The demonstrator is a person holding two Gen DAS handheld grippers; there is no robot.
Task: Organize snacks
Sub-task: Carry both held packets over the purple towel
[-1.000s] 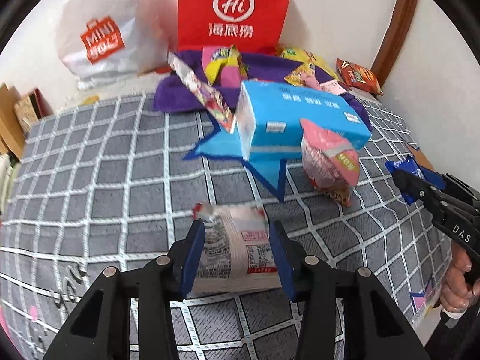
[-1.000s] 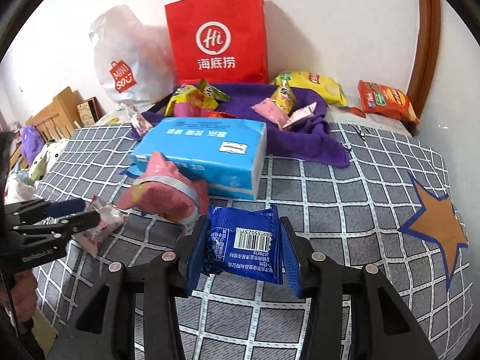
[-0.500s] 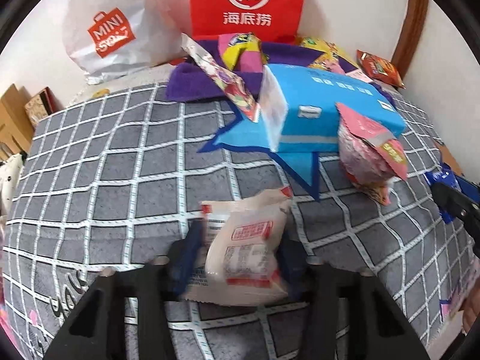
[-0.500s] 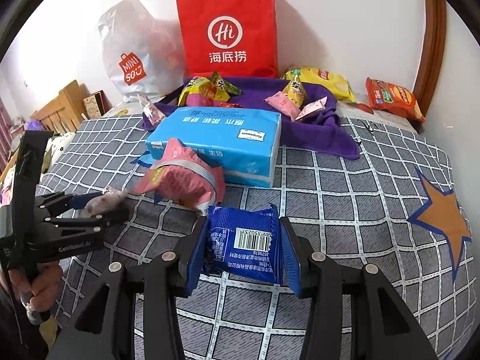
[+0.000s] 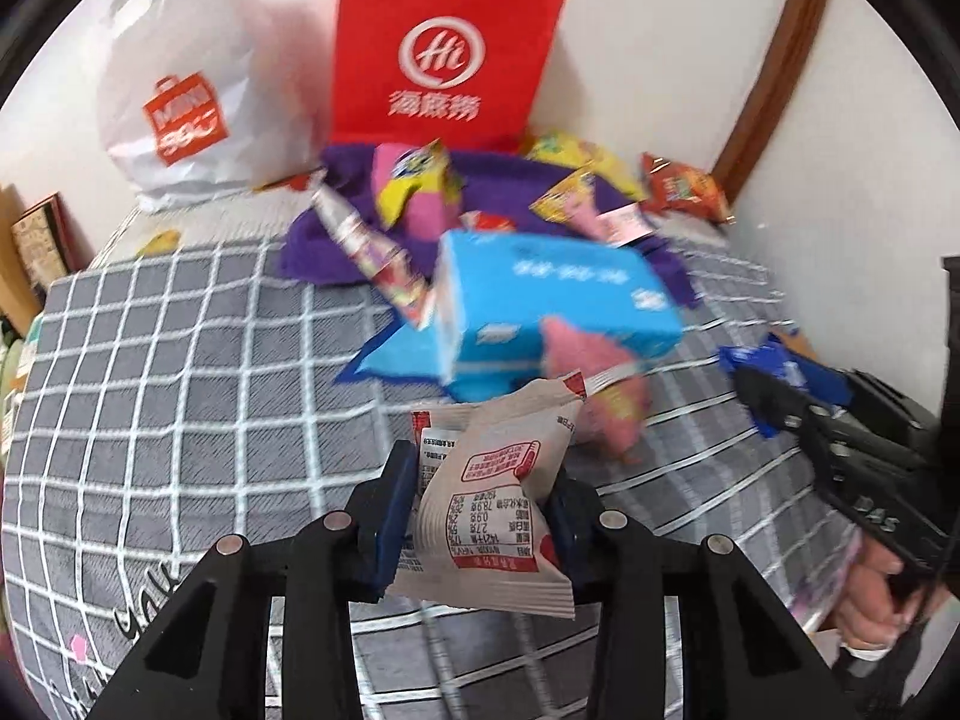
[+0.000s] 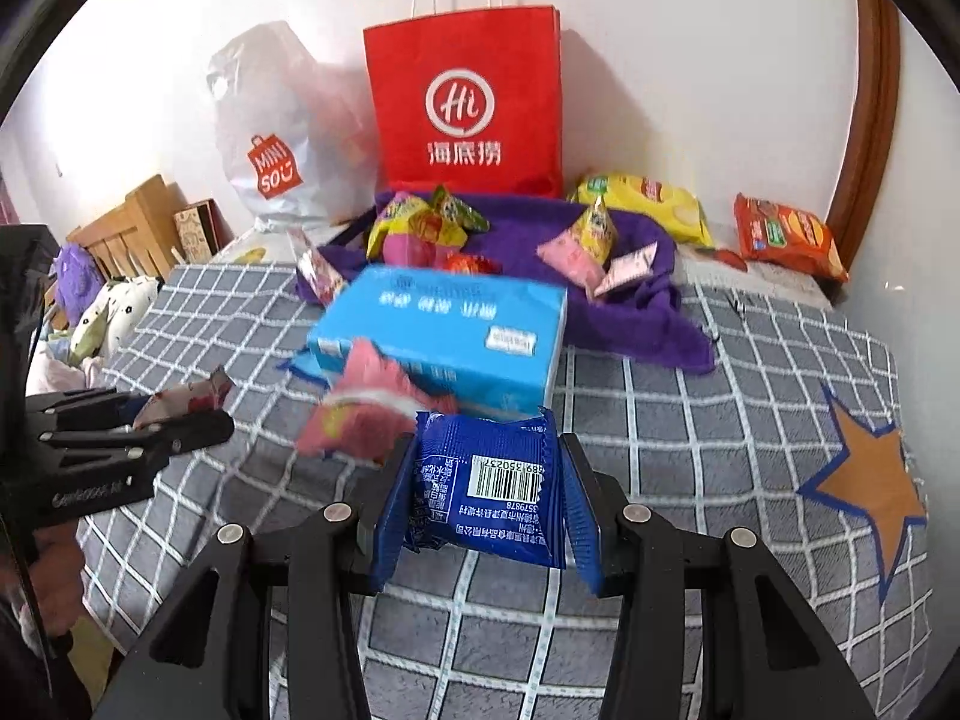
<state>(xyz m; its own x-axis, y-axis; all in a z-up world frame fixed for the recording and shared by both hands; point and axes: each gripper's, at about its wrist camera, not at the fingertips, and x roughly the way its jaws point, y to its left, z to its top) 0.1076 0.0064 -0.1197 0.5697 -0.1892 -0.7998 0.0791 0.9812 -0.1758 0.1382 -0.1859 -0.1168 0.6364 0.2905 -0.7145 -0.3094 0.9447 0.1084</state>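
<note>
left gripper (image 5: 480, 516) jaws closing on white packet (image 5: 489, 510); right gripper (image 6: 486, 498) clamps blue packet (image 6: 489, 480).

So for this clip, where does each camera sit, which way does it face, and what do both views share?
Left wrist: behind the left tongs, whose jaws are closing on a white snack packet; faces the bed and red bag; right tongs and hand at right.
Right wrist: behind the right tongs clamping a blue packet; same direction; left tongs at left.
Shared: red bag, blue tissue box, purple cloth, checked bedspread.
</note>
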